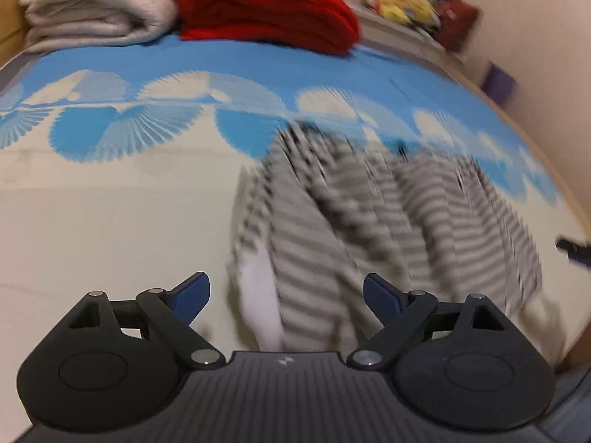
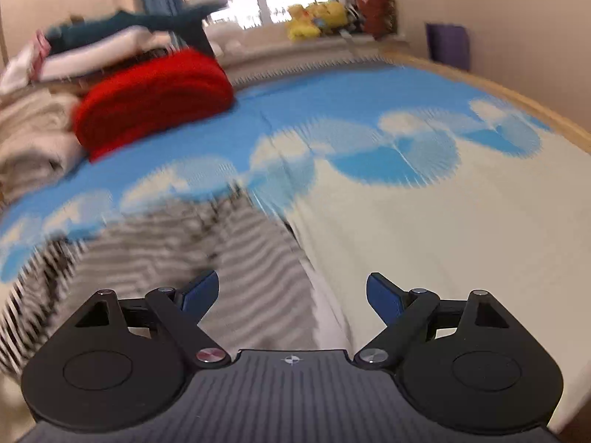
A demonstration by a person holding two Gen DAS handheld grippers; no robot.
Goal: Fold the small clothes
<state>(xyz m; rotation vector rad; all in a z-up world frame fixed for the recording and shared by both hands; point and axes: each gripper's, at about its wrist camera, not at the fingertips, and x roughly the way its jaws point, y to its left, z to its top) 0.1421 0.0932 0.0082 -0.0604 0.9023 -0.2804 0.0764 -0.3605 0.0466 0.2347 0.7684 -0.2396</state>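
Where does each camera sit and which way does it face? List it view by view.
Left wrist: on the left hand-held gripper, looking forward over its open blue-tipped fingers at the blurred striped garment on the bed cover.
Right wrist: on the right hand-held gripper, fingers open, garment at lower left.
Shared: striped garment, red folded cloth, blue-and-cream cover, yellow toys.

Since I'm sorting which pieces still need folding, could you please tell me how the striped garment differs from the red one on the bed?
The striped garment is grey and white and lies loose and rumpled near both hand-held grippers; the red garment is plain red and sits folded in a thick bundle at the far end. The striped garment lies alone; the red garment sits beside a cream blanket. Both rest on the blue and cream bedspread.
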